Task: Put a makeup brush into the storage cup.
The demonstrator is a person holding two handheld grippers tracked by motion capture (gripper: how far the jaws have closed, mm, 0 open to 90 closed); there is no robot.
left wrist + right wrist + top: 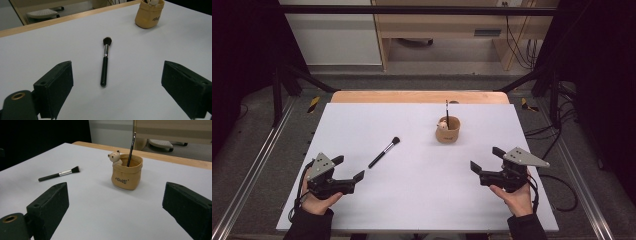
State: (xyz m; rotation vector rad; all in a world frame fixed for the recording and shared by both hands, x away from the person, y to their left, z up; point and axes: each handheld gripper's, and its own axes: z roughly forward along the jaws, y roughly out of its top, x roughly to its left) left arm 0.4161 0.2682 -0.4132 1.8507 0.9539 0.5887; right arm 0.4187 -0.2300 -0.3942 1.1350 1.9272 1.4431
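Note:
A black makeup brush (384, 152) (105, 62) (59, 173) with a silver ferrule lies flat on the white table top (412, 195), bristles pointing away from me. A tan pouch-shaped holder (448, 130) (149, 13) (127, 172) with a small bear figure at its rim stands further back, and a thin black stick stands upright in it. My left gripper (348, 167) (117, 86) is open near the front left, its jaws either side of the brush handle's near end but short of it. My right gripper (486, 157) (115, 207) is open at the front right, facing the holder.
The wooden table edge (419, 96) shows beyond the white top. Black frame bars and cables (557, 135) flank the table on both sides. A pale cabinet (442, 27) stands behind on the floor.

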